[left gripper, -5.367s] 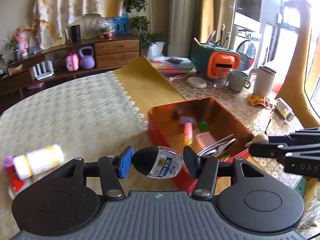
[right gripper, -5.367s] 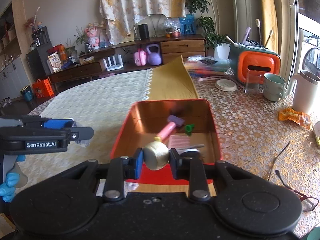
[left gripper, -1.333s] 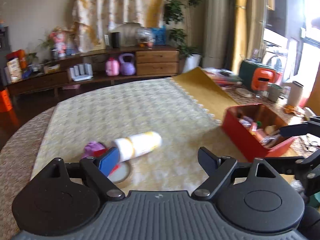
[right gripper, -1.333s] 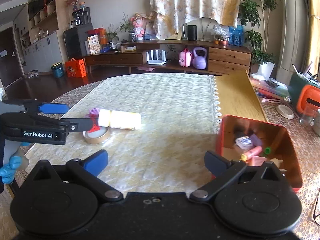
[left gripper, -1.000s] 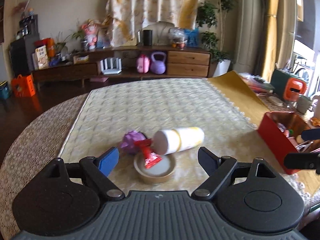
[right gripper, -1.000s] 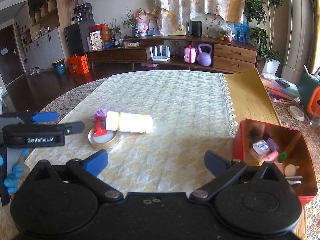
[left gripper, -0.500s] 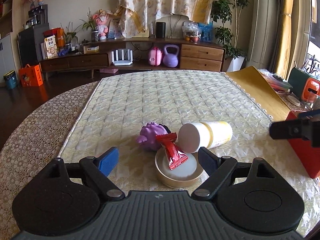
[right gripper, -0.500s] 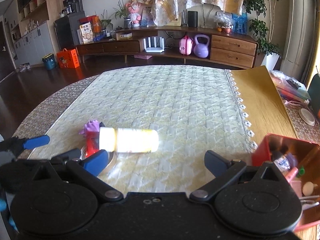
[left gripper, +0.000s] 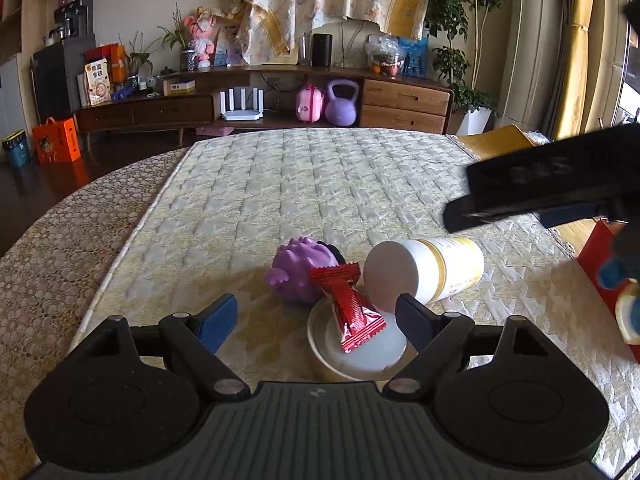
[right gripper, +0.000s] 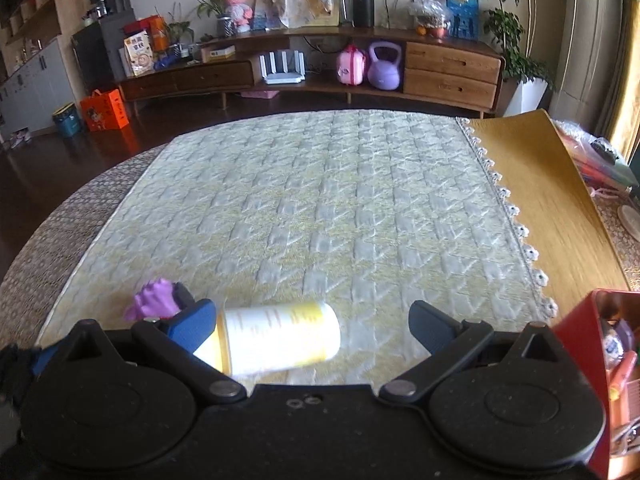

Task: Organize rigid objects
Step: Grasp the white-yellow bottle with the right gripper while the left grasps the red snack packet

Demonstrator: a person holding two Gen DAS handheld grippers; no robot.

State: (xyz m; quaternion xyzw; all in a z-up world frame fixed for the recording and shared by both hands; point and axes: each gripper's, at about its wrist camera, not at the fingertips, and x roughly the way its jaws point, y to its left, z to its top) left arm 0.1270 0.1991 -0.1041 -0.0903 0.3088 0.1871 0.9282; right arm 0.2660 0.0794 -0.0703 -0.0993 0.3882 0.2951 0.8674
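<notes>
- Left tool stood wide apart, nothing between its fingers; it hung over a small cluster on the quilted cream-and-yellow cloth covering the round surface.
- Right tool likewise gaped wide and empty, with the bottle lying between and beyond its fingers, not gripped.
- Cluster count: one white-and-yellow cylindrical plastic bottle on its side; one purple knobbly toy to its left; one red foil snack packet lying across one tan tape roll nearest the camera.
- Bottle touched or nearly touched the tape roll; toy sat just beside both.
- Red tin box at far right edge already held several small items, count unclear.
- Judged handling: bottle stiff, smooth, likely light, prone to roll; take it across the barrel at mid-length. Packet thin and crinkly, pinch an end. Tape roll rigid, grip across the rim. Toy's firmness could not be told.
</notes>
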